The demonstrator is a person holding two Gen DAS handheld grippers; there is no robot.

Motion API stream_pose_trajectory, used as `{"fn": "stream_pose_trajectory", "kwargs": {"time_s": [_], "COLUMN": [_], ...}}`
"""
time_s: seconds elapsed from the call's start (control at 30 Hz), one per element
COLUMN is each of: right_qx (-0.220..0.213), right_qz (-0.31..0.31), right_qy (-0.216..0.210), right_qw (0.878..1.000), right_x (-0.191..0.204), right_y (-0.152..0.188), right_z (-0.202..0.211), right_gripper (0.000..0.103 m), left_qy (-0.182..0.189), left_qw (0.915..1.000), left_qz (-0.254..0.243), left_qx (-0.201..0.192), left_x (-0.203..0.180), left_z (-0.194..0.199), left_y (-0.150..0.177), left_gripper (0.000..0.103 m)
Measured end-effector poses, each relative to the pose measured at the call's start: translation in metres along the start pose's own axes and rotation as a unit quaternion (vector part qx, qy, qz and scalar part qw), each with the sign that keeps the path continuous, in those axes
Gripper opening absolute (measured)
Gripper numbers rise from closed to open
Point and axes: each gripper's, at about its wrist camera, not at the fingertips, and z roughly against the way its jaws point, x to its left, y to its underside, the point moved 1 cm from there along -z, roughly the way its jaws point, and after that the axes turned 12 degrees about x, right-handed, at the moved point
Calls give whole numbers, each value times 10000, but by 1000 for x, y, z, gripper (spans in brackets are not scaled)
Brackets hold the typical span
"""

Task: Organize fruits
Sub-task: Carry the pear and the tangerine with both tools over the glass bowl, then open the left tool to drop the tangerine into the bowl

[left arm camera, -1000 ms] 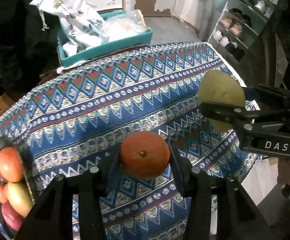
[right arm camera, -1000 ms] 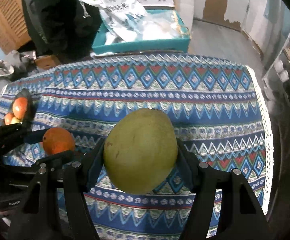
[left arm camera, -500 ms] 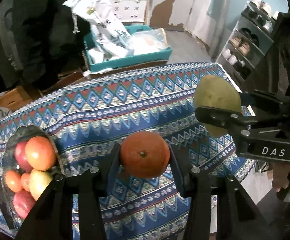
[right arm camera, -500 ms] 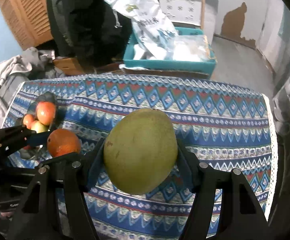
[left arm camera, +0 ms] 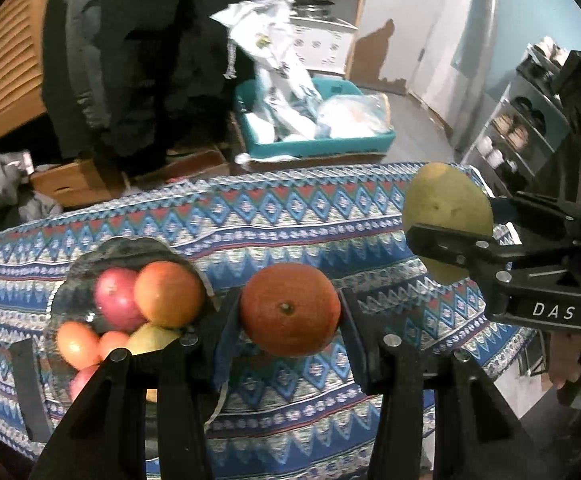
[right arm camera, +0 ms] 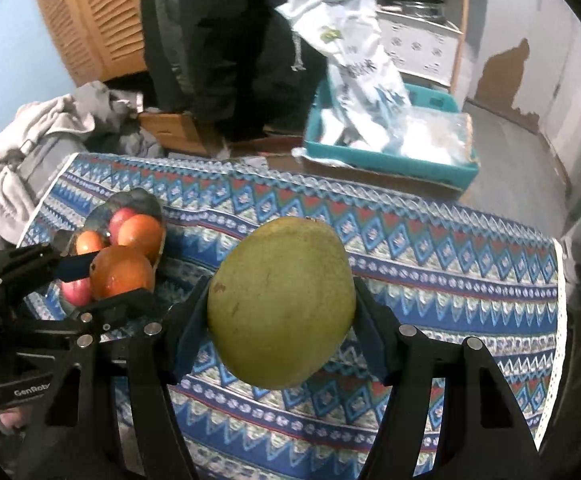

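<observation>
My left gripper (left arm camera: 288,320) is shut on an orange (left arm camera: 290,308) and holds it above the patterned tablecloth (left arm camera: 290,216), just right of a dark fruit bowl (left arm camera: 130,246). The bowl holds several apples and oranges (left arm camera: 168,294). My right gripper (right arm camera: 280,320) is shut on a large green mango (right arm camera: 282,304), held above the cloth at the right. The right gripper with the mango (left arm camera: 446,204) shows in the left wrist view. The left gripper with the orange (right arm camera: 122,272) shows in the right wrist view, in front of the bowl (right arm camera: 138,200).
Beyond the table, a teal crate (left arm camera: 318,144) holds white bags on the floor. A person in dark clothes (left arm camera: 138,60) stands behind the table. Grey clothes (right arm camera: 42,136) lie at the left. A shoe rack (left arm camera: 518,128) stands at the right. The table's right edge (right arm camera: 558,292) has white trim.
Both grippers have tilted up and swung left with their fruit. The fruit bowl has come from the left edge into fuller view, close to the left gripper.
</observation>
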Motion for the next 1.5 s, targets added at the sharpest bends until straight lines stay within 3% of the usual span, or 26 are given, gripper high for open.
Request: {"fn": "stream_pose_trajectory", "kwargs": {"time_s": [0.8,1.23,1.5], "right_qx": [146,417,532], "right_qz": [860,1110,1088], "right_qy": [-289,-521,-595], "right_qw": [9958,9916,9909], "right_x": [106,146,149], "right_y": [-51,-73,-80], "right_z": [-40,-77,-92], "right_gripper": [67,67,67], "left_qy": [-362,-446,-510], "left_qw": [9945,9898,9867], "left_qz": [980,1332,1458], "left_qx": [-92,259,513], "left_x": [120,168,180], "left_z": [7,-27,-47], "left_y": [19,22,20], "left_gripper": [48,48,49]}}
